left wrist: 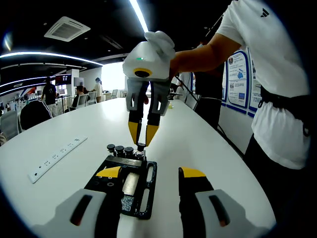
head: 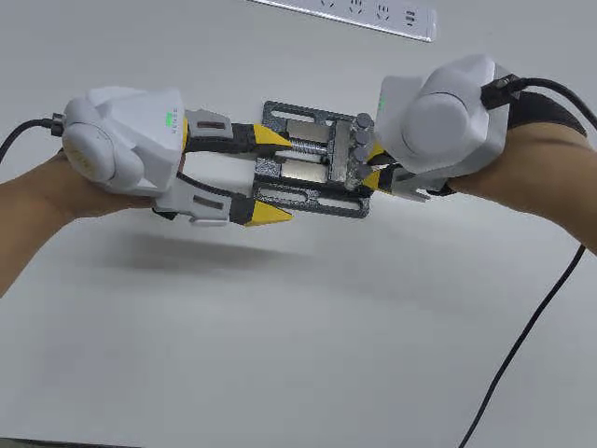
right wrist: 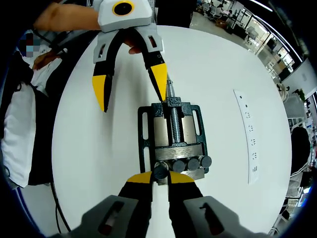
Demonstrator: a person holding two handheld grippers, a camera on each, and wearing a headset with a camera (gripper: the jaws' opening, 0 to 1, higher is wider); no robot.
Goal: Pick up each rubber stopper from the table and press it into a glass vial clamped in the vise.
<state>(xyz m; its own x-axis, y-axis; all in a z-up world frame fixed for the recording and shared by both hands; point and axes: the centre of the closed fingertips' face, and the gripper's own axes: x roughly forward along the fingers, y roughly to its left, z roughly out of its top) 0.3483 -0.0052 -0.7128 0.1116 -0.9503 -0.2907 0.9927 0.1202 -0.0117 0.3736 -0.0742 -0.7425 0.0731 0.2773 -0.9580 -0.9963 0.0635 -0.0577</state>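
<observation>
A dark metal vise point(head: 317, 202) sits mid-table with a row of several glass vials point(head: 358, 140) clamped in its jaws, each topped by a dark rubber stopper. My right gripper point(head: 373, 166) reaches in from the right. Its yellow tips are shut on the end stopper point(right wrist: 160, 172) at the near end of the row point(right wrist: 192, 162). In the left gripper view that right gripper point(left wrist: 142, 136) points down onto the same stopper point(left wrist: 140, 147). My left gripper point(head: 270, 175) hovers open over the vise's screw end point(right wrist: 171, 101), nothing between its fingers.
A white power strip point(head: 373, 14) lies at the table's far edge. A black cable point(head: 522, 336) trails from the right gripper across the front right. People and chairs point(left wrist: 34, 111) stand far behind the table in the left gripper view.
</observation>
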